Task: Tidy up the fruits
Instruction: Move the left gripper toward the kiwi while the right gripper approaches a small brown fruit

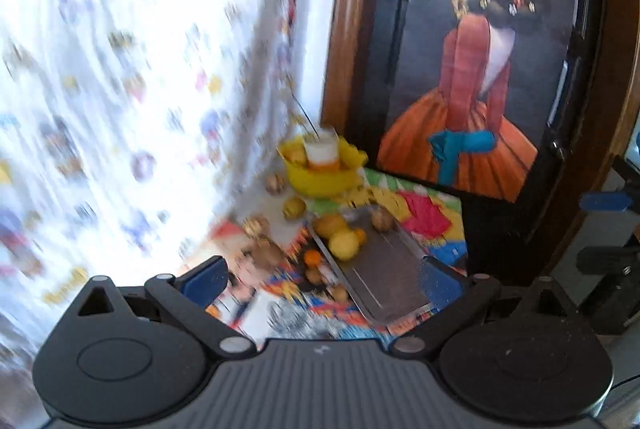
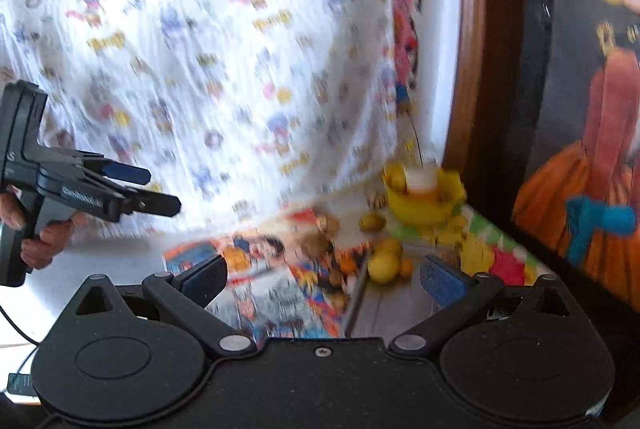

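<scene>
A big yellow lemon (image 1: 343,244) lies on the metal tray (image 1: 382,285) at its far end, touching a small orange (image 1: 360,235) and another yellowish fruit. Brownish round fruits lie scattered on the cloth beside the tray, toward a yellow bowl (image 1: 320,181) holding more

Patterned curtain (image 1: 120,69) motion-blurred, small fruits (image 1: 296,207) smeared, framed painting (image 2: 592,109) cut off

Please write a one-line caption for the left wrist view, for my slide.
Open left gripper hangs empty above a metal tray of yellow and orange fruits, near a yellow plastic bowl on a colourful cloth.
</scene>
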Demonstrator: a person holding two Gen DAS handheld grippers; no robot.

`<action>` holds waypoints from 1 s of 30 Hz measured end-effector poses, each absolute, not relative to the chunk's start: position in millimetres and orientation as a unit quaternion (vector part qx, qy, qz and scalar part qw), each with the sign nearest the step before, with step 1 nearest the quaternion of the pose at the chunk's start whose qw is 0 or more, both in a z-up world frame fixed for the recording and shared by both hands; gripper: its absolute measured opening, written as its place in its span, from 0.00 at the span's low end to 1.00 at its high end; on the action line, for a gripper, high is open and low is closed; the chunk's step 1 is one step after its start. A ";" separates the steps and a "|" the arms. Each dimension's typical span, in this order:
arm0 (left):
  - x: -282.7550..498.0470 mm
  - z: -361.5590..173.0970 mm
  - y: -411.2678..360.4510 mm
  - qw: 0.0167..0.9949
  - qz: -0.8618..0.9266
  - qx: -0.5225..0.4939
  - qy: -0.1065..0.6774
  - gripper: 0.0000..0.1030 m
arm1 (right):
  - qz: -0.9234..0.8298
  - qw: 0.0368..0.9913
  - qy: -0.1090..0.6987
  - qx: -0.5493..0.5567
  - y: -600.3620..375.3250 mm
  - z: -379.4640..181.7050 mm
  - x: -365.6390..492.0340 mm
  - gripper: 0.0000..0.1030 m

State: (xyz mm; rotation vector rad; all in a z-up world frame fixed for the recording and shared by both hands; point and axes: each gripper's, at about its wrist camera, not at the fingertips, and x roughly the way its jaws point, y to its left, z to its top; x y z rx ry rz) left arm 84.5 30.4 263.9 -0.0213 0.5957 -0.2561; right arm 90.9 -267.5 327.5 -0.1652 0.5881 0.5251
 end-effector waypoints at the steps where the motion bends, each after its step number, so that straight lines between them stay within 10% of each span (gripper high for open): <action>1: 85.3 272.0 33.4 0.951 -0.120 -0.009 0.284 1.00 | 0.259 0.921 0.279 -0.080 -261.4 336.2 94.5 0.99; 9: 136.7 286.5 60.8 0.965 -0.078 -0.012 0.251 1.00 | 0.286 0.925 0.244 -0.047 -206.6 350.8 155.0 0.99; 30: 268.0 114.7 51.6 0.957 -0.104 0.060 0.265 1.00 | 0.275 0.918 0.246 -0.146 -177.8 128.8 257.9 0.99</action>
